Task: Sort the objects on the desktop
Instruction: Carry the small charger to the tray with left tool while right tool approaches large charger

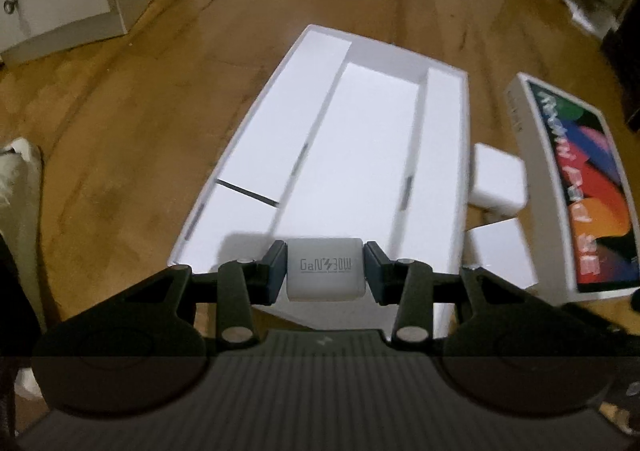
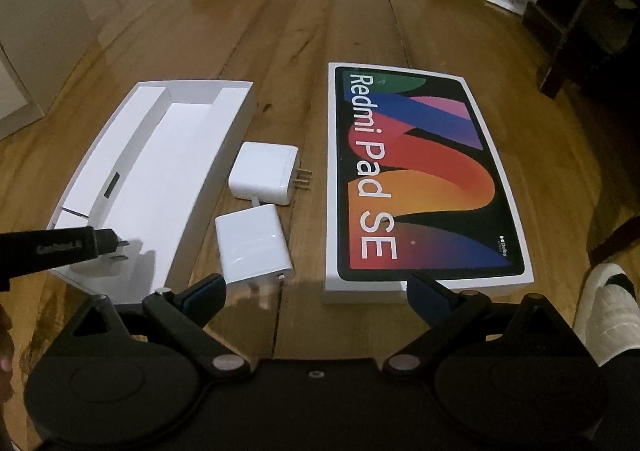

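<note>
L gripper: clenched on small white GaN 30W charger, both pads flat against its side faces, label facing cam. In R wrist view the L gripper enters from the left edge, w/ the charger's two prongs sticking out past the fingers, over the near end of the tray.

Held charger sits above near end of white box tray, approx over the wide centre compartment; can't tell if touching the tray floor or held just above. Tray has narrow side channels L and R w/ a wide centre bay; no other items seen inside.

R gripper: released, fingers spread wide, nothing between them. It hovers over wood floor, near the closer white charger.

Between tray and lid: two more white chargers on the floor. Far charger lies flat, prongs pointing toward the lid. Near charger lies just beside it, closer to cam, port end facing the R gripper. A thin white bit shows between the two; can't tell what it is.

Right of chargers: Redmi Pad SE box lid, printed side up, flat on floor, well apart from tray. Same lid seen at the right edge in L wrist view.
</note>
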Available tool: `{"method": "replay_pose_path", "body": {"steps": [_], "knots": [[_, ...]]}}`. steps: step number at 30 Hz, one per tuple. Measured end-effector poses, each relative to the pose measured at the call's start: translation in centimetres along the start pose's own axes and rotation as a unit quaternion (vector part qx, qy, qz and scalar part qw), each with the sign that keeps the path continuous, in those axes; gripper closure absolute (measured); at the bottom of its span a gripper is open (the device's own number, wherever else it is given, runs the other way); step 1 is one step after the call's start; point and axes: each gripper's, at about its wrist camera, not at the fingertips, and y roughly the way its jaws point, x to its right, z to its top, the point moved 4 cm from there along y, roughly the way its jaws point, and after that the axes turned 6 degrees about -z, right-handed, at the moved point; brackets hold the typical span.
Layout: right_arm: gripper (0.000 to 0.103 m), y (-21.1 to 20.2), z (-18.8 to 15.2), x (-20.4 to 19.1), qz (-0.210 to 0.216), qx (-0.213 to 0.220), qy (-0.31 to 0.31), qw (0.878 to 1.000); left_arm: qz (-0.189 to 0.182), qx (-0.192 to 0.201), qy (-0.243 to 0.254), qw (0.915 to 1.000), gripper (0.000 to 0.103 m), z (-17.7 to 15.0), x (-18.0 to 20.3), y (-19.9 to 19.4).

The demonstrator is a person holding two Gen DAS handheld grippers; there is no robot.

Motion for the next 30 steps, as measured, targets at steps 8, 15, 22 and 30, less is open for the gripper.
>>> {"method": "replay_pose_path", "body": {"steps": [8,15,22,30], "knots": [[0.004,0.7,-0.1,-0.3,-0.002,-0.008,0.001,1.0,-0.004,-0.011,0.017,0.9998,0.062,-0.3,-1.3,0.5],[0.004,0.7,-0.3,-1.2,0.005,0.001,-0.019,1.0,-0.001,-0.024,0.026,0.9994,0.062,-1.3,-0.7,0.8],[0.005,0.4,-0.1,-0.8,0.018,0.02,-0.022,0.999,-0.016,-0.023,0.028,0.9992,0.059,-1.5,0.2,0.5],[0.026,0.3,0.4,-0.2,0.092,0.02,0.042,0.995,-0.017,0.015,-0.047,0.9986,0.05,-0.1,-1.6,-3.0]]}}
